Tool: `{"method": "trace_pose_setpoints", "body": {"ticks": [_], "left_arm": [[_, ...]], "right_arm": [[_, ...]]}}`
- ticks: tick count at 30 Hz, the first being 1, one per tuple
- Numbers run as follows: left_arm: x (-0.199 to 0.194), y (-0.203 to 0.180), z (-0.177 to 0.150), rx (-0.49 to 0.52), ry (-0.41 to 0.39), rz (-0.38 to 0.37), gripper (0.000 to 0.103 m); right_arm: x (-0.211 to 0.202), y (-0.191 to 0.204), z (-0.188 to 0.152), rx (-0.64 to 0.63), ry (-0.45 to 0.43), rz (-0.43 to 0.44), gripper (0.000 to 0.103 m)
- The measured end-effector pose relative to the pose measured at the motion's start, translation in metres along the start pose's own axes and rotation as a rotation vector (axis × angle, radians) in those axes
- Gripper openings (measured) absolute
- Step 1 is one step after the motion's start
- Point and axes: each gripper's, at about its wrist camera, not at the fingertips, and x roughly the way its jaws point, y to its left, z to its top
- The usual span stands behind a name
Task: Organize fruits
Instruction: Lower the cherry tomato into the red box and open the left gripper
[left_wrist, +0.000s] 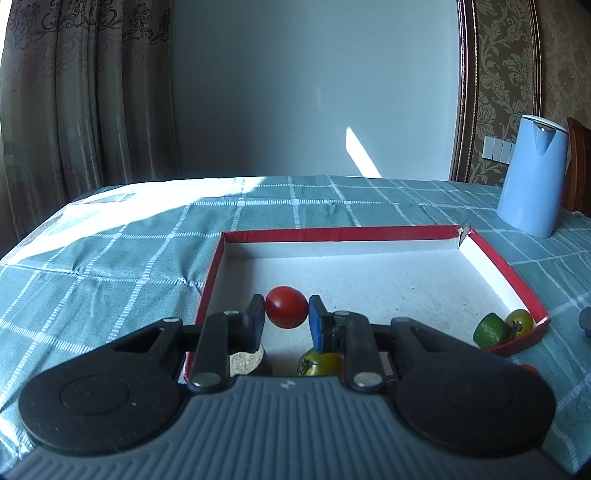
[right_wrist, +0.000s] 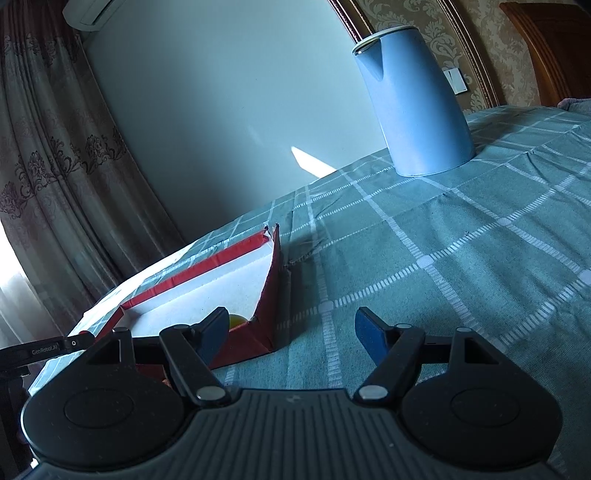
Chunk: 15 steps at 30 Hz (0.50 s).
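Left gripper (left_wrist: 286, 317) pinching a red tomato (left_wrist: 286, 306) between its pads, held above the white floor of the red-rimmed box lid (left_wrist: 332, 233), toward the lid's near left side. Straight below: floor looks free for a set-down, though height above it cannot be told. Directly beneath the gripper's near end, a green tomato (left_wrist: 318, 363) and a cork-topped object (left_wrist: 245, 363), both partly hidden; a drop pulled back toward the camera would risk landing on them. In the lid's near right corner, well apart from the held tomato, a green fruit (left_wrist: 491, 329) touching a yellow-green tomato (left_wrist: 521, 322).

Right gripper (right_wrist: 291, 332) spread wide, holding nothing, hovering over the checked tablecloth (right_wrist: 443, 258) just outside the lid's right wall, farther from the red tomato than the left. Blue kettle (right_wrist: 413, 103) upright on the desk beyond, clear of either path.
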Motion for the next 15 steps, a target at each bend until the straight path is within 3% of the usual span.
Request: {"method": "trace_pose_setpoints", "body": {"ticks": [9, 13, 15], "left_arm": [[0.012, -0.003, -0.007, 0.026, 0.023, 0.021, 0.023], [0.006, -0.004, -0.009, 0.038, -0.015, 0.048, 0.051], [-0.001, -0.004, -0.008, 0.031, -0.031, 0.04, 0.052]], "right_arm": [[0.001, 0.0, 0.0, 0.0, 0.005, 0.003, 0.075], [0.002, -0.001, -0.001, 0.007, 0.012, 0.003, 0.075], [0.003, -0.002, -0.001, 0.012, 0.017, 0.003, 0.075]]}}
